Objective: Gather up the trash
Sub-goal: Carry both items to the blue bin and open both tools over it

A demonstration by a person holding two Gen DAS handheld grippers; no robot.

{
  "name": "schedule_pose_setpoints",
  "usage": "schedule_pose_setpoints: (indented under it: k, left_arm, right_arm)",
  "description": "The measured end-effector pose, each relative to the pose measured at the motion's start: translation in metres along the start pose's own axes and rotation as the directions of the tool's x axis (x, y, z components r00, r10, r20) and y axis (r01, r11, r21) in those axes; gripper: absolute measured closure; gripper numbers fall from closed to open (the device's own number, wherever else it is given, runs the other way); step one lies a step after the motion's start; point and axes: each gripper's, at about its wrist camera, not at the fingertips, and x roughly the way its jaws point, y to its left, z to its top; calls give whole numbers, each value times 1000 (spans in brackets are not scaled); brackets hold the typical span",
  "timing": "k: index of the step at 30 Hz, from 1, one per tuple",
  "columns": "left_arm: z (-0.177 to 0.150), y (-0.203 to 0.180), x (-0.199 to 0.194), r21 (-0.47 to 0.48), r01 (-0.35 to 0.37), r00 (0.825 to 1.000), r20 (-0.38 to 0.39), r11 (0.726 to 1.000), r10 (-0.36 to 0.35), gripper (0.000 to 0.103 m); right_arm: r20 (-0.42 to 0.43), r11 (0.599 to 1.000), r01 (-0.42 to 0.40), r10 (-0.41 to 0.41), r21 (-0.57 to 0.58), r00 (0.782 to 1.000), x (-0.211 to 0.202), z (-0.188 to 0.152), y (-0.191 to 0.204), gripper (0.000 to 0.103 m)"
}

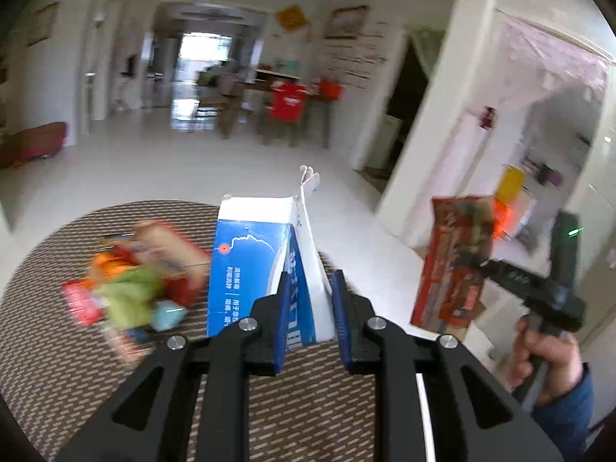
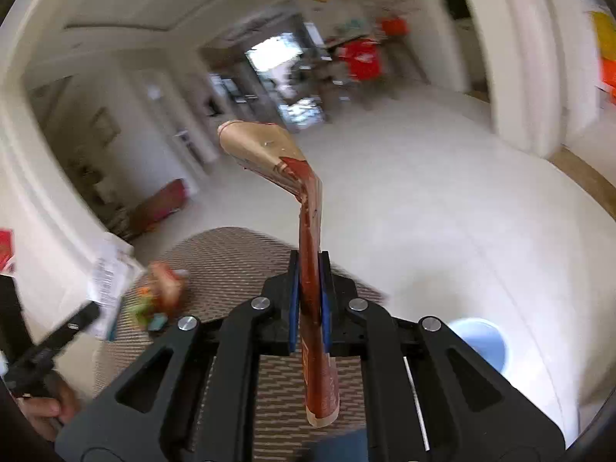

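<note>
Left wrist view put our left gripper (image 1: 308,300) clamped on a blue-and-white carton (image 1: 254,265), pads pinching its narrow side panel near the bottom, carton upright and raised above the woven round surface (image 1: 315,396). The top flap looked torn open, so we judged it empty: light, thin card, stiff along the folds but easy to crush. An edge grip like ours seemed fine; squeezing the broad face would likely buckle it.

Off to the right in the same view, our right gripper (image 1: 481,265) held a flattened red packet (image 1: 454,261) in the air, with the hand (image 1: 546,354) and a blue sleeve below it.

Right wrist view showed that grip close up: right gripper (image 2: 310,300) shut tight on the red packet (image 2: 312,281), seen edge-on, its tan upper end bent over to the left. We read it as floppy card or foil, near weightless and prone to flap, so best held mid-length, as it was.

Only the left view gave the packet's printed face and the carton's markings. Only the right view showed a pale blue bin (image 2: 481,342) on the floor by the surface, probably the drop point.

Both views caught the leftover pile of wrappers (image 1: 131,288) on the surface, blurred, contents unclear.
</note>
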Motion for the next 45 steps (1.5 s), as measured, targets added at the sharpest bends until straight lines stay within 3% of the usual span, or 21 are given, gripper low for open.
schedule_pose_setpoints:
  k: [4, 9, 12, 13, 14, 15, 16, 18, 20, 24, 27, 29, 35, 36, 37, 38, 39, 45]
  left_arm:
    - [1, -31, 39, 30, 72, 996, -46, 997, -70, 83]
    - [-2, -61, 75, 50, 126, 988, -94, 991, -121, 83]
    - [-3, -76, 99, 62, 148, 982, -131, 987, -139, 83]
    - [-4, -81, 108, 68, 154, 979, -147, 986, -143, 83]
    - [-6, -87, 116, 74, 160, 976, -160, 984, -146, 83]
    - [-7, -92, 123, 79, 167, 973, -173, 983, -152, 83]
    - [-8, -98, 130, 86, 178, 969, -187, 980, -160, 83]
    - [-10, -109, 145, 101, 197, 962, -210, 975, -172, 83]
    - [-11, -123, 165, 111, 224, 951, -241, 968, -193, 83]
    - [-24, -152, 199, 129, 278, 925, -305, 952, -229, 83]
    - [-37, -169, 226, 140, 319, 896, -366, 937, -251, 83]
    - [-49, -182, 252, 134, 351, 867, -421, 927, -267, 82]
    - [-74, -199, 314, 149, 371, 802, -549, 917, -235, 81]
    - [-78, -200, 324, 150, 378, 787, -572, 914, -232, 78]
    - [-80, -203, 331, 152, 373, 779, -588, 915, -220, 54]
    - [-81, -202, 333, 156, 354, 782, -590, 922, -200, 26]
    - [-80, -201, 334, 155, 338, 791, -581, 928, -191, 20]
    - [-69, -195, 315, 184, 318, 828, -532, 930, -178, 14]
  right_arm:
    - [-88, 990, 119, -113, 73, 990, 34, -17, -66, 94]
    - [-213, 969, 202, -170, 138, 962, 88, -42, -128, 94]
    - [-306, 947, 283, -227, 155, 925, 122, -56, -161, 90]
    - [-328, 937, 304, -236, 174, 915, 130, -62, -172, 77]
    - [-335, 929, 311, -233, 202, 913, 132, -67, -181, 45]
    - [-328, 923, 315, -233, 222, 915, 131, -69, -187, 34]
    - [-320, 918, 316, -233, 239, 918, 128, -70, -191, 31]
    - [-307, 912, 312, -227, 266, 924, 120, -73, -198, 29]
    - [-280, 904, 324, -246, 278, 928, 106, -73, -201, 19]
    - [-167, 892, 312, -270, 327, 948, 57, -57, -207, 15]
    - [-81, 890, 299, -290, 344, 954, 21, -43, -205, 13]
    - [-35, 892, 290, -296, 346, 954, 3, -29, -203, 12]
    - [23, 896, 278, -305, 347, 952, -23, -11, -205, 11]
    - [28, 895, 280, -308, 347, 951, -24, -11, -204, 11]
    - [29, 893, 286, -315, 348, 949, -26, -10, -204, 10]
    - [28, 889, 292, -322, 352, 946, -26, -11, -203, 9]
    - [28, 887, 293, -324, 358, 946, -27, -12, -201, 8]
    - [25, 888, 307, -336, 343, 942, -26, -17, -188, 6]
